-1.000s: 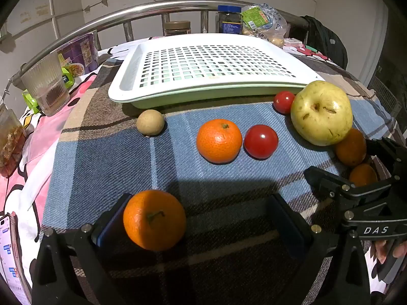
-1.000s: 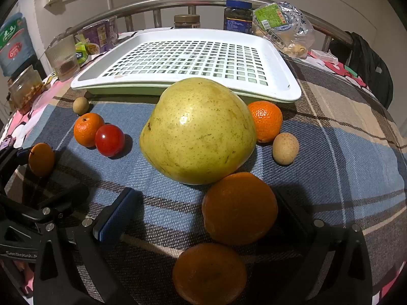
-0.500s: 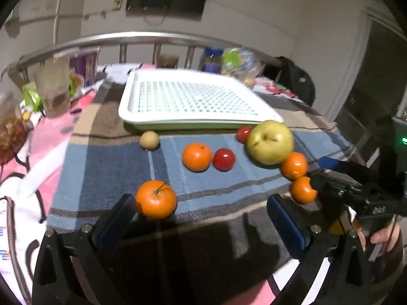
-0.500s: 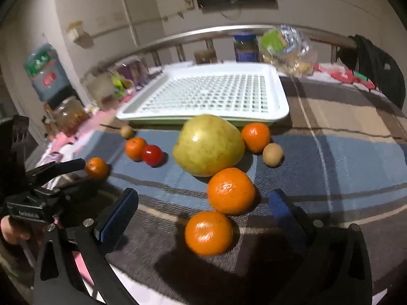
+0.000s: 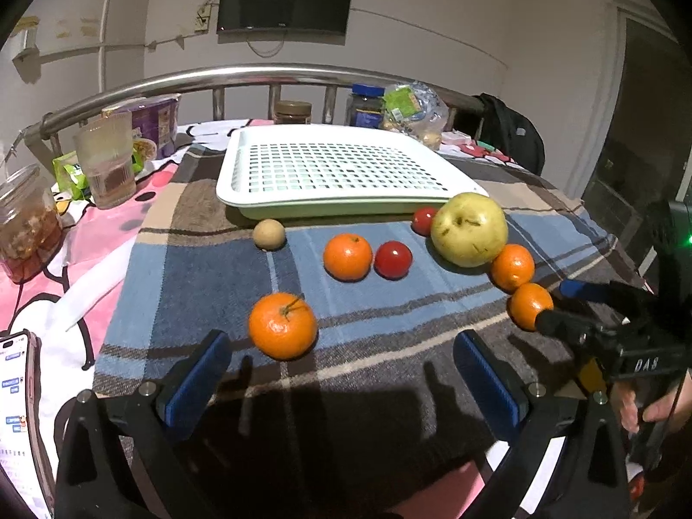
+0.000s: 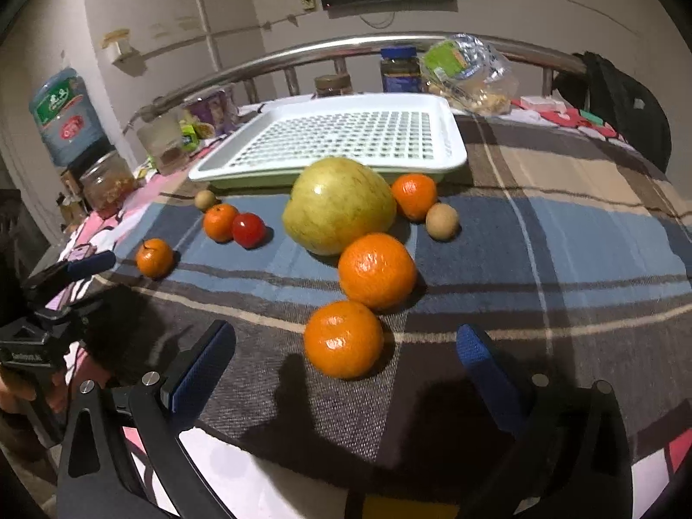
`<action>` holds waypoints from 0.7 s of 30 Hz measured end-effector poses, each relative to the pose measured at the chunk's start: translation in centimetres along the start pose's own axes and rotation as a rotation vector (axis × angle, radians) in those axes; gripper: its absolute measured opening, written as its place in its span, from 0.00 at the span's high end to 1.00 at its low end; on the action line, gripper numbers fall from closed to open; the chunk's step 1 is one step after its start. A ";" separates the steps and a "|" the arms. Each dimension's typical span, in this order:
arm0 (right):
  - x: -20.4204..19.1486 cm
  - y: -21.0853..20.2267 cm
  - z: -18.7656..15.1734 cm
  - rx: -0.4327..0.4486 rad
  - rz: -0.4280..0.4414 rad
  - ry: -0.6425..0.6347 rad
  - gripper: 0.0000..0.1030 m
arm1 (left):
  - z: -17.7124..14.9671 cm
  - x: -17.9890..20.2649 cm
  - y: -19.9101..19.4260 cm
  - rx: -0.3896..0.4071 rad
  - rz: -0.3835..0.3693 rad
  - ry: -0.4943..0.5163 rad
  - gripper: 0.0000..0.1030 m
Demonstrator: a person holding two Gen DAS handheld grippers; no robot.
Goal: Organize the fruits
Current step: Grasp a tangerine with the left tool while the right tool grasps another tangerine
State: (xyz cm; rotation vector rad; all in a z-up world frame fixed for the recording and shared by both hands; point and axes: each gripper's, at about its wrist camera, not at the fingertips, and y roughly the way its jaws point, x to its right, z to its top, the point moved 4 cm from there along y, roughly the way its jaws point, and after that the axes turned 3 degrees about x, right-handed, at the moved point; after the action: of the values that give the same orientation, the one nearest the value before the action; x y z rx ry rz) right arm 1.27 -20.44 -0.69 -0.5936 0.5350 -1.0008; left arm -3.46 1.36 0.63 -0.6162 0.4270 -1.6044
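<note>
Room: pale walls, a dark screen (image 5: pixel 283 2) mounted high, a metal rail (image 5: pixel 242 75) curving behind the table.
Surface: plaid cloth (image 5: pixel 207 277) in blue, brown and beige covering the tabletop.
Tray: white perforated tray (image 5: pixel 333 168) at the far side of the cloth, nothing lying in it.
Large fruit: 1 yellow-green pear (image 5: pixel 469 229) just in front of the tray's right corner.
Oranges: 1 stemmed orange (image 5: pixel 282 325) nearest the left gripper; 1 middle orange (image 5: pixel 347 256) touching a red tomato (image 5: pixel 392 259); 2 right-hand oranges (image 6: pixel 376 270) close together beside the pear; 1 far orange (image 6: pixel 414 196) between pear and tray.
Small fruit: 1 second tomato (image 5: pixel 423 219) tucked against the pear; 1 brown round fruit (image 5: pixel 269 234) by the tray's front edge; 1 more brown fruit (image 6: pixel 442 221) right of the pear.
Left gripper (image 5: pixel 341 372): fingers spread wide, holding nothing, above the near cloth edge, the stemmed orange just ahead.
Right gripper (image 6: pixel 346 367): fingers spread wide, holding nothing, the nearest orange between and ahead of the tips.
Clutter: glass cup (image 5: pixel 106 160) and jars (image 5: pixel 365 104) along the rail.
</note>
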 end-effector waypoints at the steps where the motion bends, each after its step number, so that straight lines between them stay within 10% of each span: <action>1: -0.2 0.1 -0.2 -0.001 -0.010 -0.007 0.05 | 0.0 0.0 0.1 0.003 0.007 -0.001 0.00; 21: -1.4 0.7 -0.5 -0.005 -0.178 -0.086 0.16 | -0.3 0.5 1.1 -0.042 0.042 0.035 0.00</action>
State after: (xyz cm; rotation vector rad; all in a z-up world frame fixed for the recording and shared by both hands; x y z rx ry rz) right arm 0.82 -19.03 -1.35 -0.6946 0.4139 -1.1363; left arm -2.78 0.72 -0.19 -0.6076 0.4979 -1.5718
